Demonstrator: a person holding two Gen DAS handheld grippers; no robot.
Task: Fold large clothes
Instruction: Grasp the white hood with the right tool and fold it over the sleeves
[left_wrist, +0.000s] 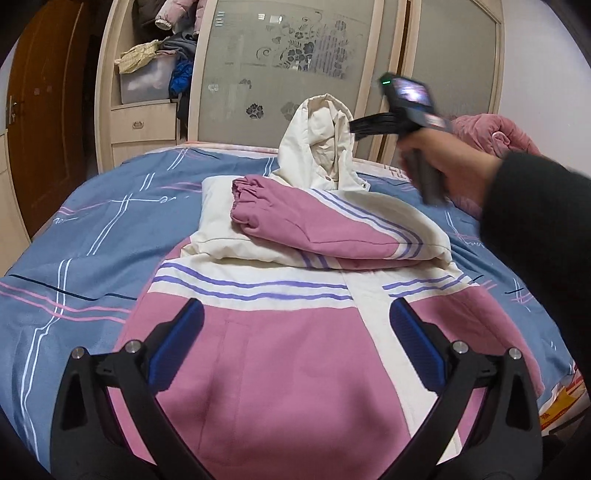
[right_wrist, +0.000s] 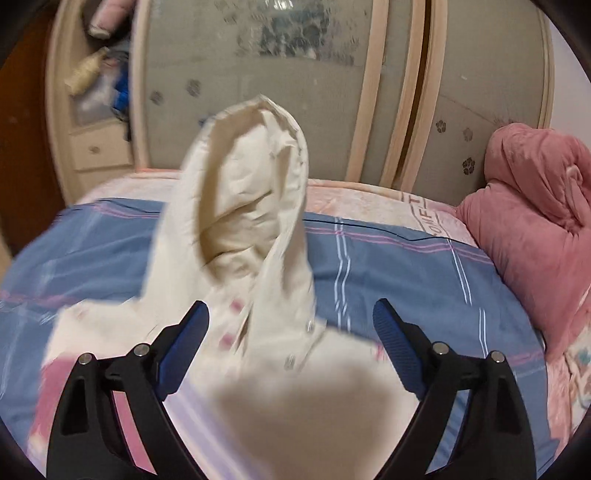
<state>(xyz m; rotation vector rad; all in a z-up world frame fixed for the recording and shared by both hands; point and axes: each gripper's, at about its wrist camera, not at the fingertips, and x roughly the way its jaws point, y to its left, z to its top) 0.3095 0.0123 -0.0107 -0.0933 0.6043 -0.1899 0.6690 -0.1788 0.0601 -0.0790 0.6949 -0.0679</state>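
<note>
While blurry, hood (right_wrist: 243, 206) upright, prob. ungripped

upright hood (right_wrist: 251, 206) blocks centre; bare bedspread (left_wrist: 92, 236) either side; pink blanket (right_wrist: 535, 206) far right.

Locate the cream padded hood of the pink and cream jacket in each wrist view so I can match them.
Left wrist view: the cream padded hood stands upright at upper centre, beyond the folded pink sleeve, with the right gripper beside it.
Right wrist view: the hood fills the centre, rising above the open right gripper.
Shared landmark: the frosted floral wardrobe door behind the hood.
</note>
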